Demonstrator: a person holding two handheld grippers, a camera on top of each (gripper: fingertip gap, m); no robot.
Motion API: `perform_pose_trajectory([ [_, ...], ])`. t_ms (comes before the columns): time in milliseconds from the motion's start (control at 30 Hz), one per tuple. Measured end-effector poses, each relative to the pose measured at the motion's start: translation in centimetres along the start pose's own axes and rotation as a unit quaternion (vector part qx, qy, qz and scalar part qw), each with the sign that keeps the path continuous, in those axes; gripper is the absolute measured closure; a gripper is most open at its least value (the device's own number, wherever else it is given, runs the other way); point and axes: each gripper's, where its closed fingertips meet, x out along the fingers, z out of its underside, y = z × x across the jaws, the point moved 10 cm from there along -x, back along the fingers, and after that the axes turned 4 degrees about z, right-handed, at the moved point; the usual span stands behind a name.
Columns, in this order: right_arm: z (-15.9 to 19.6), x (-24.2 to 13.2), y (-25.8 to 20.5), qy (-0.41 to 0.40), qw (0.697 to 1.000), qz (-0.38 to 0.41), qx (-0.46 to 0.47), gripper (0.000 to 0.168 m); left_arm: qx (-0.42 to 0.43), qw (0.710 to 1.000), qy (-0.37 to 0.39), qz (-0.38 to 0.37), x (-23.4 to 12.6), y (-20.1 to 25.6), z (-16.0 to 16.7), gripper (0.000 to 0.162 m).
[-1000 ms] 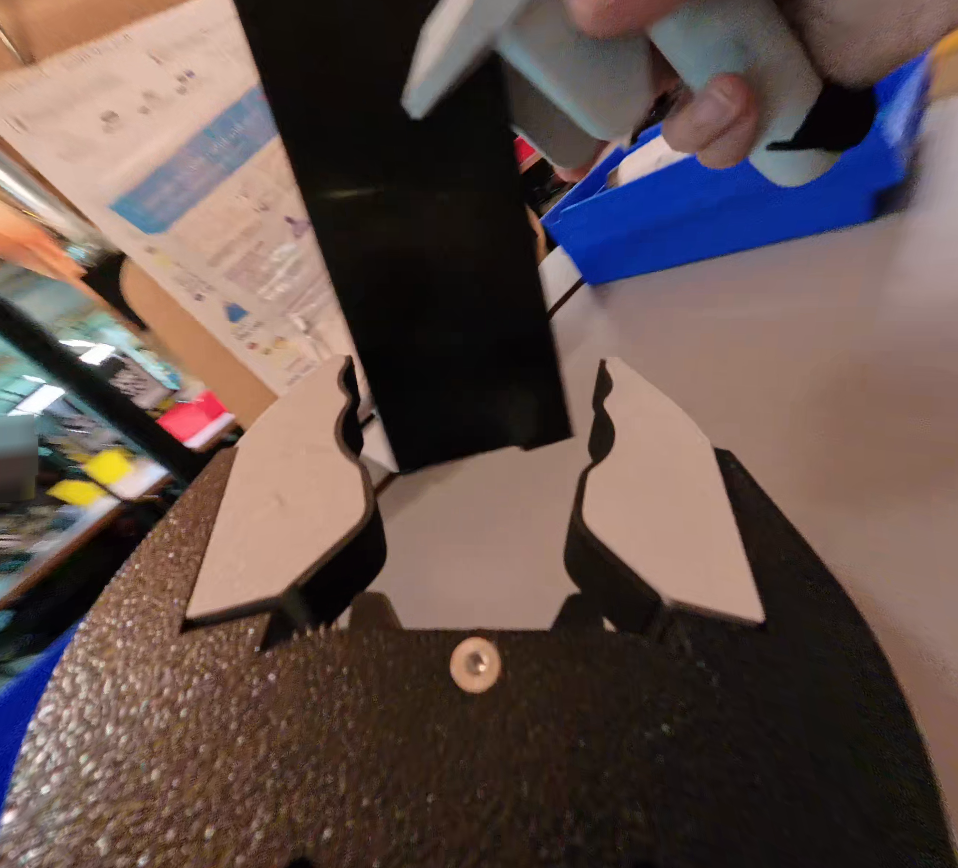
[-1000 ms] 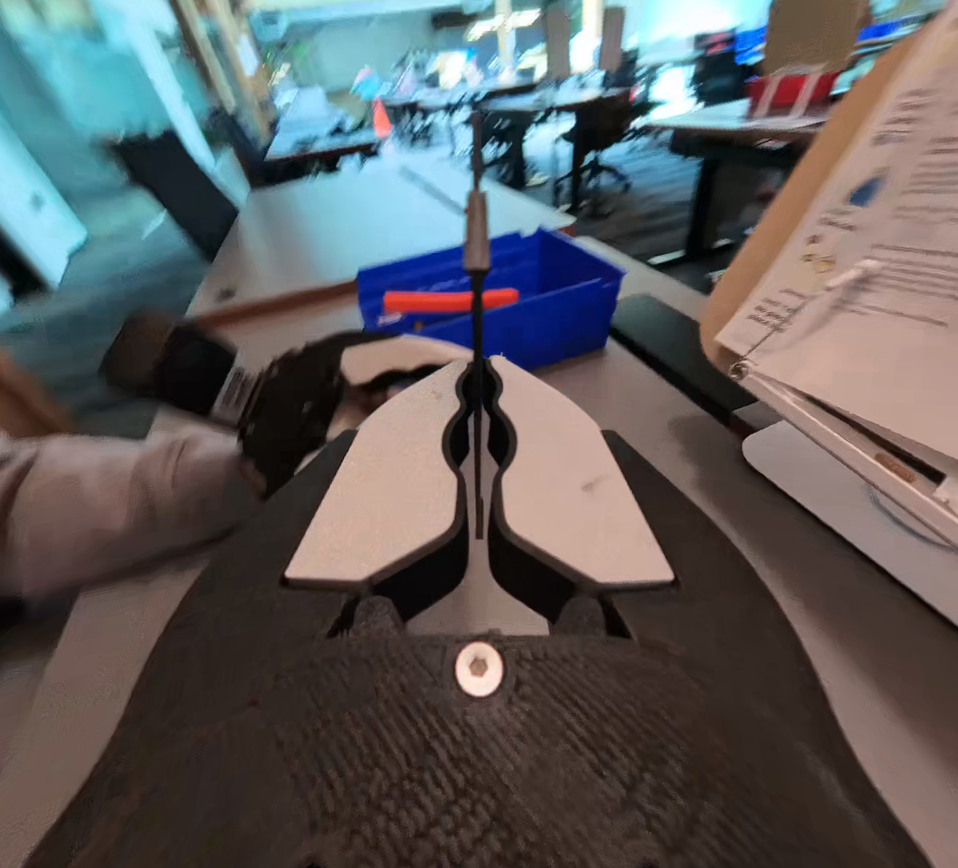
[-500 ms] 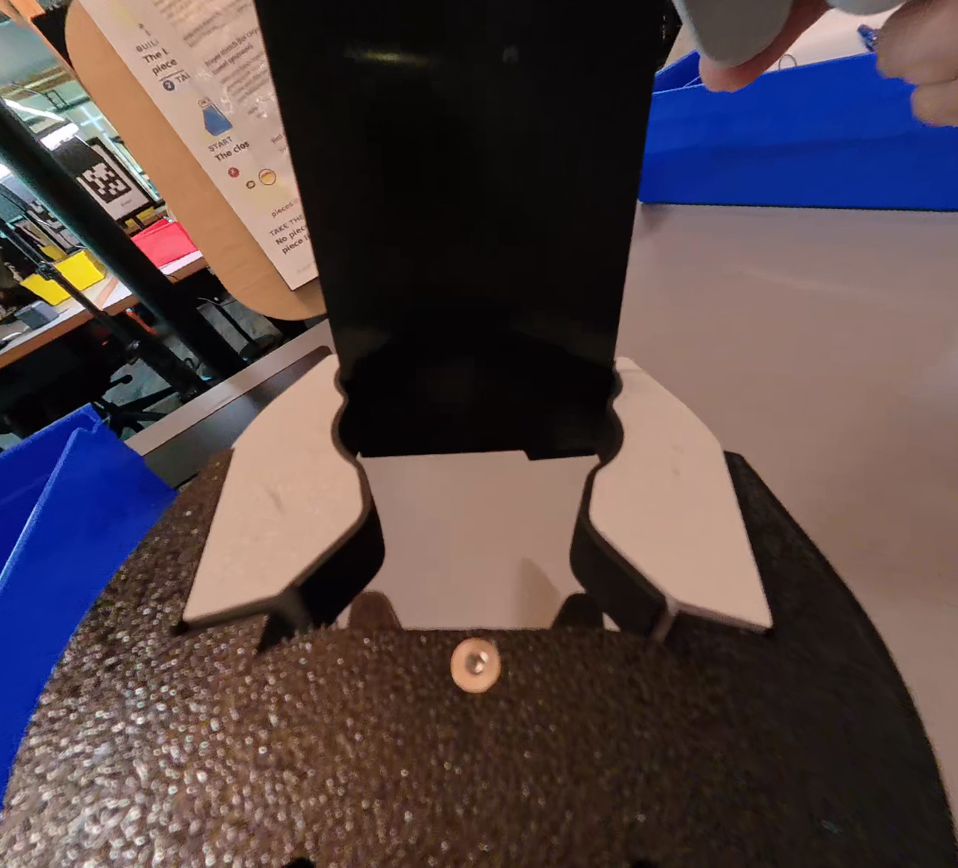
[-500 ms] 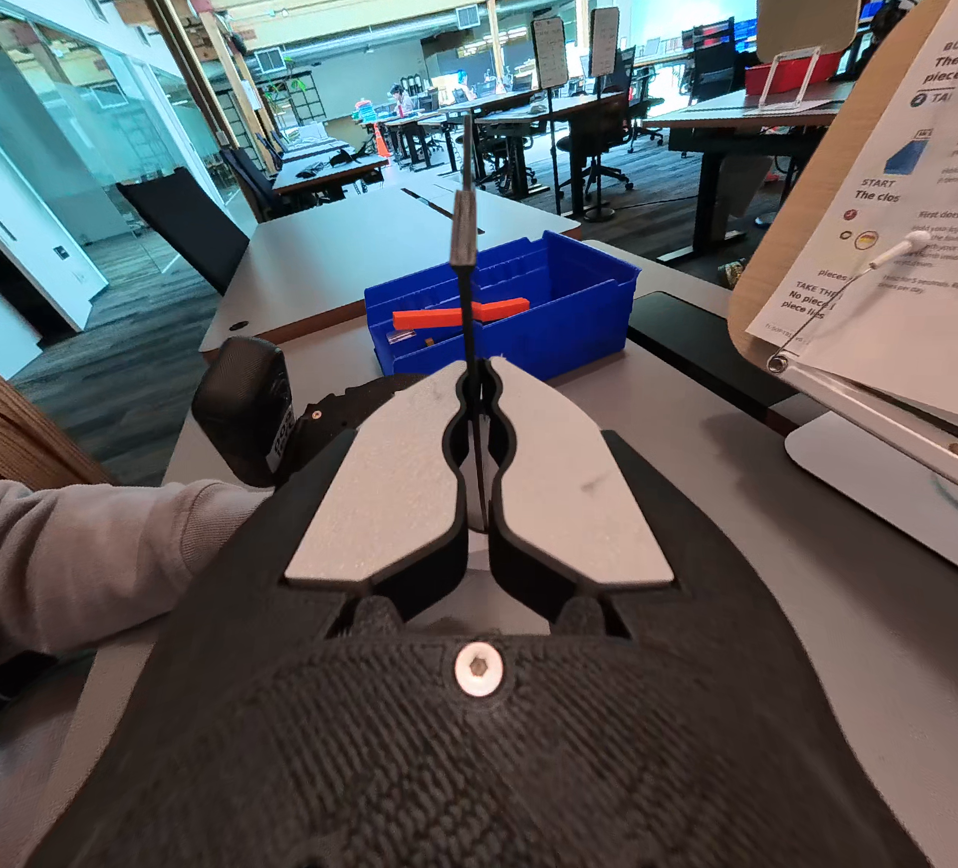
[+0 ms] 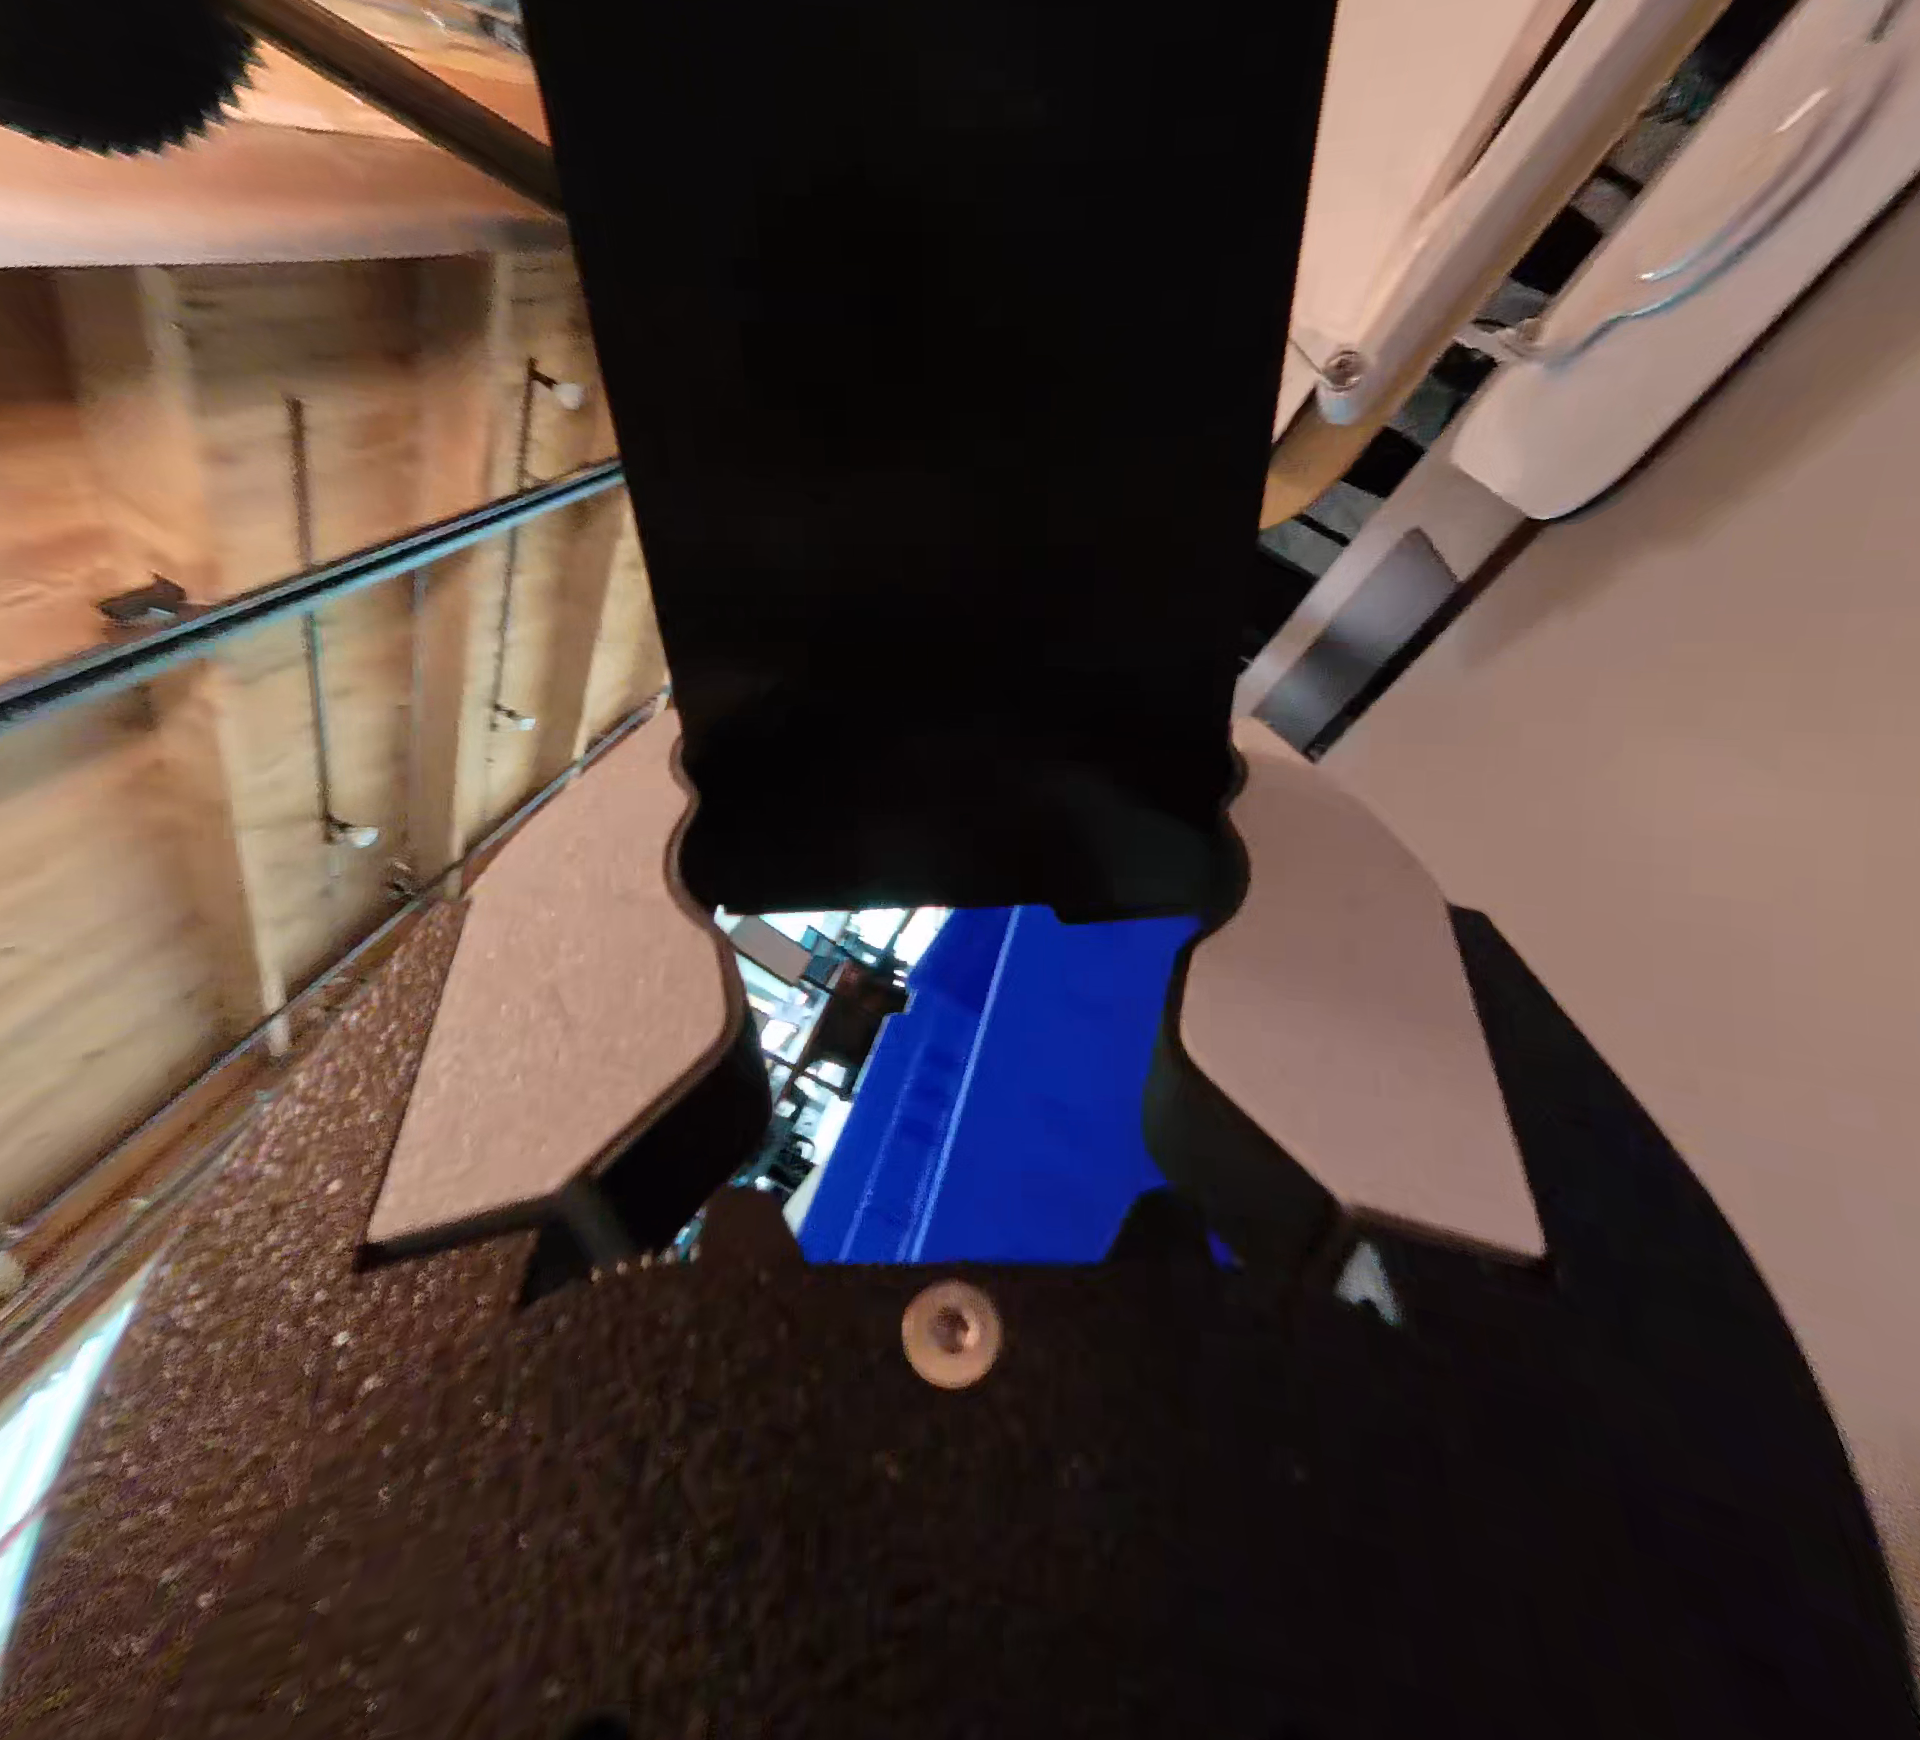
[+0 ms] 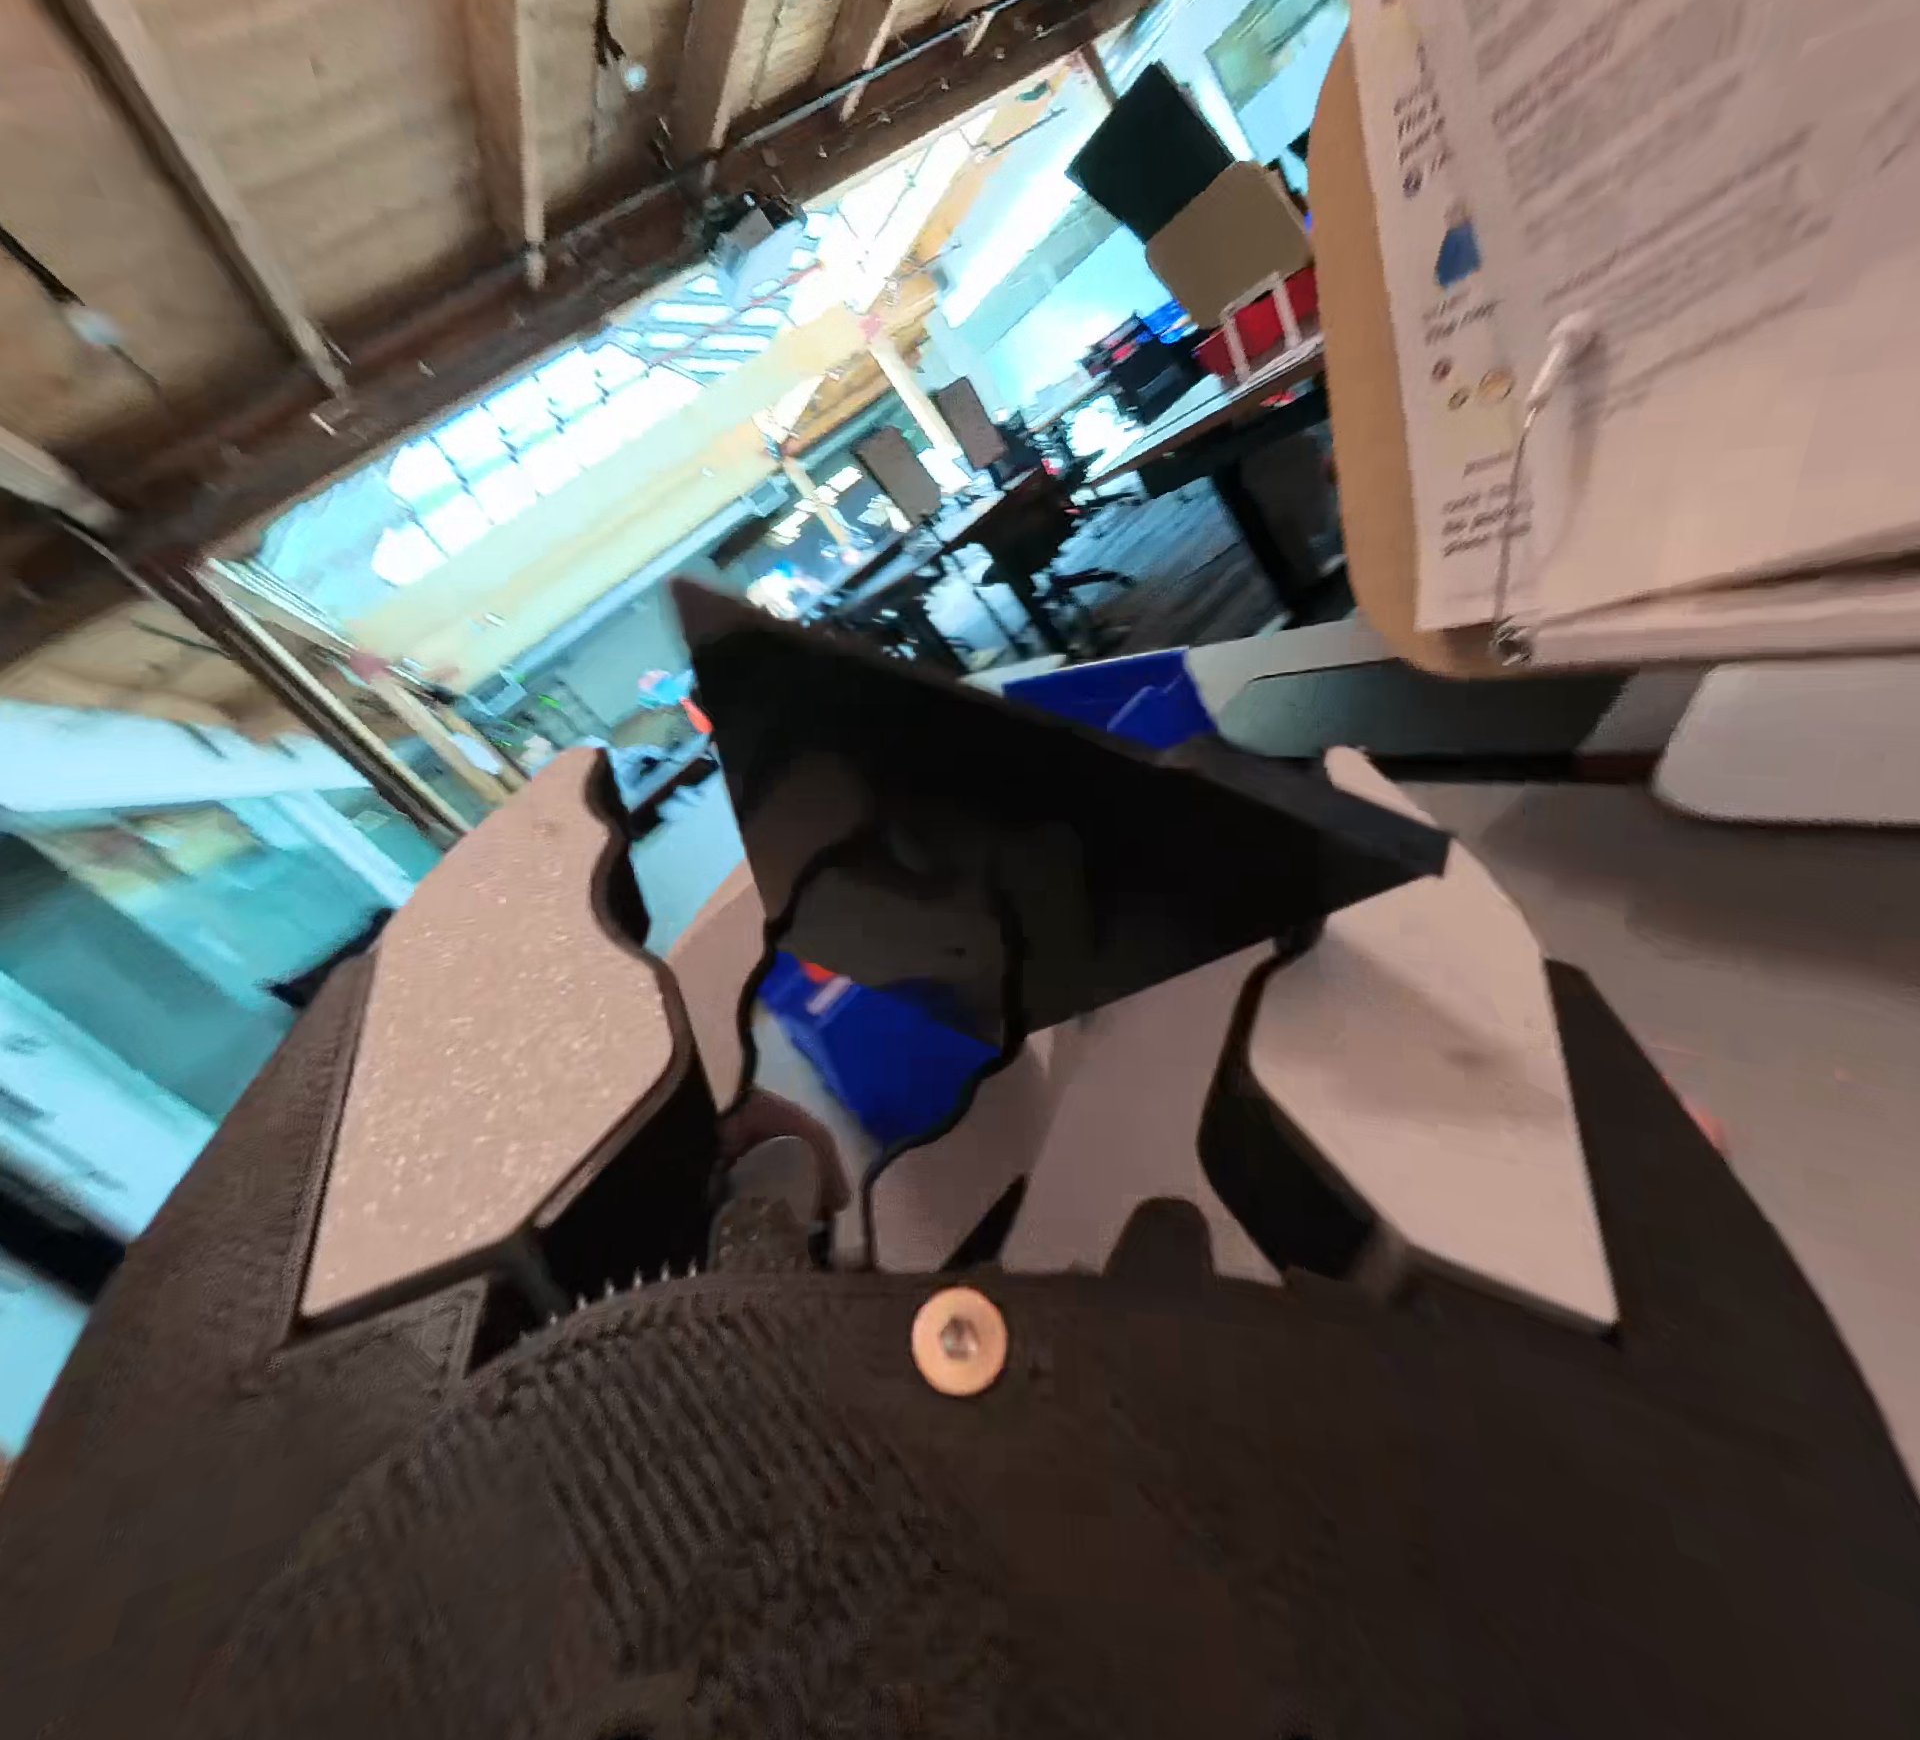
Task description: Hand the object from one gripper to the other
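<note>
A timber ceiling [image 6: 416, 80] with joists fills the upper part of both views, so both grippers tilt upward. In the right wrist view an open office with desks [image 6: 987, 537] and bright windows lies beyond, blurred. A board [image 6: 1371, 443] carrying printed sheets [image 6: 1662, 184] stands at the right edge of that view; in the left wrist view its pale stand [image 5: 1558, 132] shows at upper right. A grey table [image 6: 1662, 911] runs under it.

The black plate [image 5: 935, 288], flat and long, takes up the middle of the left wrist view. The left gripper [image 5: 956, 817] clamps the plate's near end across its width, both finger pads [image 5: 582, 994] pressing on its side edges. The plate reaches up and out of the top of the picture.

In the right wrist view the plate [image 6: 1039, 817] lies slanted between the fingers, one corner pointing up and left. The right gripper [image 6: 977, 817] has its jaws spread wide: the left pad [image 6: 488, 1046] stands clear of the plate, while the plate's lower right edge passes right at the right pad [image 6: 1413, 1067]; whether they touch I cannot tell. The left gripper's pale fingers show just below the plate in that view.

A blue bin [image 5: 997, 1088] shows through the gap between the left gripper's fingers, and also under the plate in the right wrist view.
</note>
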Motion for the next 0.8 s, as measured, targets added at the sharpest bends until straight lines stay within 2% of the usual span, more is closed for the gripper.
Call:
perform_pose_trajectory([
  [100,0.6,0.2,0.8,0.005,0.995,-0.032,0.096,0.064,0.012,1.0,0.0,-0.017,-0.1,-0.1,0.0,0.072],
  [200,1.0,0.3,1.0,0.003,0.991,-0.042,0.127,0.075,0.019,1.0,-0.003,-0.015,0.0,0.2,0.1,0.072],
  [367,-0.2,0.1,1.3,-0.022,0.996,-0.05,0.064,0.077,-0.02,0.998,0.038,0.036,-0.2,0.5,-0.3,0.076],
  [433,-1.2,-0.2,1.8,-0.028,0.999,-0.039,0.022,0.077,-0.073,0.987,0.086,0.112,-0.5,0.9,-0.7,0.081],
  [500,-2.2,-0.6,2.0,-0.043,0.997,-0.051,-0.029,0.077,-0.13,0.964,0.126,0.192,-0.6,1.3,-1.1,0.071],
  [567,-3.3,-1.1,2.0,-0.094,0.986,-0.082,-0.113,0.076,-0.196,0.921,0.166,0.292,-0.8,1.6,-1.4,0.066],
  [600,-3.7,-1.6,1.9,-0.12,0.974,-0.114,-0.153,0.077,-0.235,0.883,0.188,0.36,-0.9,1.6,-1.5,0.066],
  [700,-4.2,-3.9,0.8,-0.174,0.918,-0.263,-0.242,0.077,-0.332,0.734,0.208,0.555,-1.2,1.7,-1.6,0.065],
  [733,-4.1,-4.8,0.4,-0.178,0.894,-0.311,-0.269,0.077,-0.344,0.691,0.207,0.601,-1.3,1.8,-1.6,0.064],
  [800,-3.9,-6.0,-0.4,-0.181,0.859,-0.357,-0.32,0.077,-0.357,0.621,0.207,0.667,-1.7,2.2,-1.6,0.058],
])
